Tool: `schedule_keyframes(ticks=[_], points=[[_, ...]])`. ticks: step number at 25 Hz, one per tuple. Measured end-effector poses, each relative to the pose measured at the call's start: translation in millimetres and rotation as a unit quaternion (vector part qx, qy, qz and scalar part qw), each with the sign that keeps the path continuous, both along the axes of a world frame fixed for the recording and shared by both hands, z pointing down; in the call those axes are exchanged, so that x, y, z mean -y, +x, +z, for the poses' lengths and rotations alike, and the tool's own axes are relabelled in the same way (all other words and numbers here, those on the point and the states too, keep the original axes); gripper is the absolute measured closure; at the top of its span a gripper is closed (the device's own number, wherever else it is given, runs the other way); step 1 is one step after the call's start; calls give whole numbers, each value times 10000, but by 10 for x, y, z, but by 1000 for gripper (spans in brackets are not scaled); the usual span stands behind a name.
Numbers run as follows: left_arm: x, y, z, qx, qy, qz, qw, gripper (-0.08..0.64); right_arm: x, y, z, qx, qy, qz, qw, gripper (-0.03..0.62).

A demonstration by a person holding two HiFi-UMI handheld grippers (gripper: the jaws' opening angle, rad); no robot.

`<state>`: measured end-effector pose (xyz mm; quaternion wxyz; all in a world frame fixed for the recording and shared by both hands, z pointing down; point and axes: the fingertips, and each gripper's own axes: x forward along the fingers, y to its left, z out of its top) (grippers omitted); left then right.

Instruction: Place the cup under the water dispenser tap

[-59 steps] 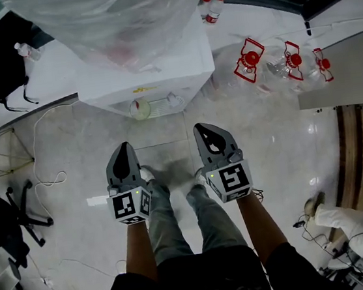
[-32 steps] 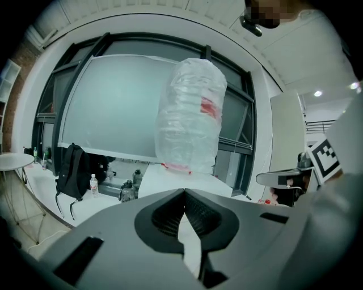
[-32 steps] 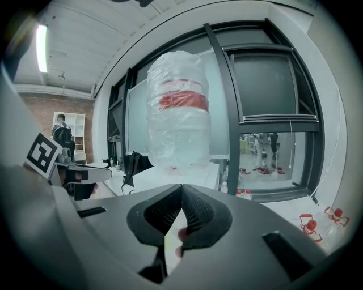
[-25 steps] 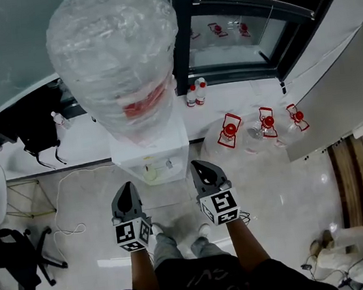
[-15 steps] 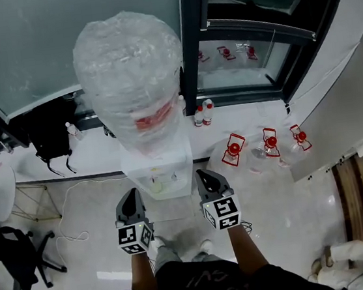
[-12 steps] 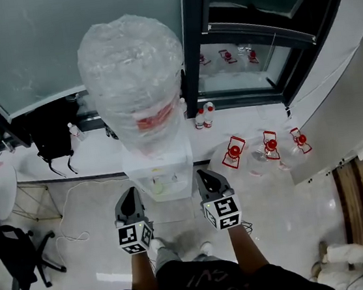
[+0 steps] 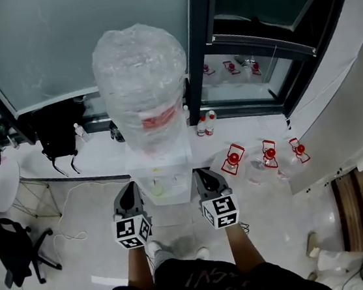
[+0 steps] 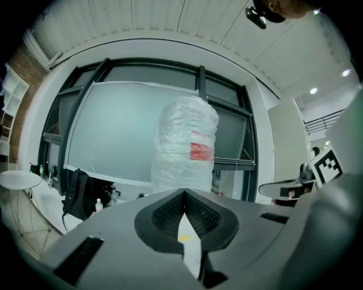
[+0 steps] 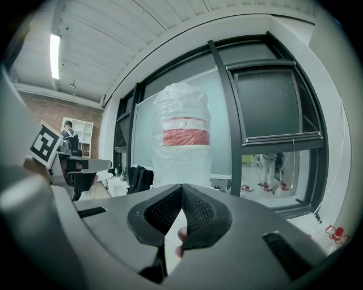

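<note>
Cup [image 7: 157, 190] is judged to be seated in the tap recess of the water dispenser [image 7: 162, 166], though it shows small and faint from above. Left gripper [image 7: 128, 189] and right gripper [image 7: 202, 175] are held just before it, fingers closed on nothing. Both should be drawn away without brushing the cup.

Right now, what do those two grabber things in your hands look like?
The left gripper and right gripper are grey and pointed like beaks, with dark ribbed pads inside the jaws. Each carries a cube of black-and-white square markers. The person wears a dark top.
</note>
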<state>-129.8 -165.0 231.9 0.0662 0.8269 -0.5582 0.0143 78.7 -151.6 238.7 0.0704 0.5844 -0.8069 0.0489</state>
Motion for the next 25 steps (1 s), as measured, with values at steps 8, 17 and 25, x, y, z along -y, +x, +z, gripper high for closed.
schedule_keyframes(ticks=[8,17,25], points=[[-103,50,-149,-117,0,27,9999,545,-113,115,-158,3,118,-8,9999,578],[-173,218,-241,-124,71,148,9998,545,-159,178,-179,-92,128,-159,9997,578],[-180,201,-293,-182,110,124,9997,545,-162,204,-207,-153,154,-130,9997,578]])
